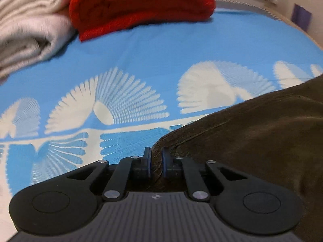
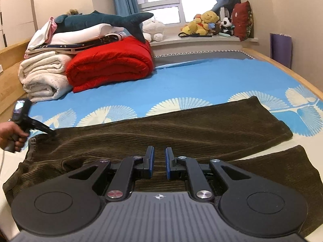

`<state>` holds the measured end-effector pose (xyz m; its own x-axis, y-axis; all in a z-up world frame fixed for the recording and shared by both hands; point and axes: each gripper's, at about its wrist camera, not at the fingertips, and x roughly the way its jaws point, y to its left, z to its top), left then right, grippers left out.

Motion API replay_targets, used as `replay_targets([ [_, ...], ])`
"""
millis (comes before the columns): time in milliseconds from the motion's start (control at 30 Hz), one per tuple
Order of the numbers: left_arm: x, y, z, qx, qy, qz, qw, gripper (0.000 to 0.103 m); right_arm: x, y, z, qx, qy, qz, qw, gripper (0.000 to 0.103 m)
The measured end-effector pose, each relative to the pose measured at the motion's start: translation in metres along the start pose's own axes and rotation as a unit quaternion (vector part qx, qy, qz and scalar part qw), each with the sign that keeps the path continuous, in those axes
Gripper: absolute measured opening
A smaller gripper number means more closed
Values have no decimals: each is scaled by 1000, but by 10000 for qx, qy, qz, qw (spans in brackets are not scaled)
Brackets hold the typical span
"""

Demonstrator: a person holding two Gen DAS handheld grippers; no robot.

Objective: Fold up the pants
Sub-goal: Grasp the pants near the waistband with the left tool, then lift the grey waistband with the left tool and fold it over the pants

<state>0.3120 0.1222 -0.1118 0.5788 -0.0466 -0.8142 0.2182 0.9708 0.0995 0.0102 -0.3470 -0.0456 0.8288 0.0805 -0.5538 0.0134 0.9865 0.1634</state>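
Note:
Dark brown corduroy pants (image 2: 181, 129) lie spread across the blue patterned bed sheet (image 2: 201, 76), waistband at the left, two legs running right. My left gripper (image 1: 157, 155) is shut on the pants' waistband edge (image 1: 252, 141); it also shows in the right wrist view (image 2: 47, 130) at the waistband's far corner, held by a hand. My right gripper (image 2: 159, 157) hovers over the near leg with its jaws nearly closed, a narrow gap between the blue pads, holding nothing.
A folded red blanket (image 2: 111, 64) and rolled cream blankets (image 2: 42, 76) sit at the bed's far left, with a stack of linens and a plush shark (image 2: 105, 20) on top. Stuffed toys (image 2: 206, 24) line the windowsill. The wooden bed frame (image 2: 292, 70) curves along the right.

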Motion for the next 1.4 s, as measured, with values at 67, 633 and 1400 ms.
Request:
replay_targets([
  [67, -38, -13, -9, 225, -191, 17, 9996, 9, -1, -1, -2, 7, -6, -58, 10000, 12],
  [633, -165, 11, -217, -2323, 43, -1398, 9625, 41, -24, -19, -52, 365, 299, -319, 9984, 12],
  [1400, -76, 48, -216, -4310, 1241, -902, 8892, 40, 66, -44, 3, 1974, 252, 379, 9793, 32],
])
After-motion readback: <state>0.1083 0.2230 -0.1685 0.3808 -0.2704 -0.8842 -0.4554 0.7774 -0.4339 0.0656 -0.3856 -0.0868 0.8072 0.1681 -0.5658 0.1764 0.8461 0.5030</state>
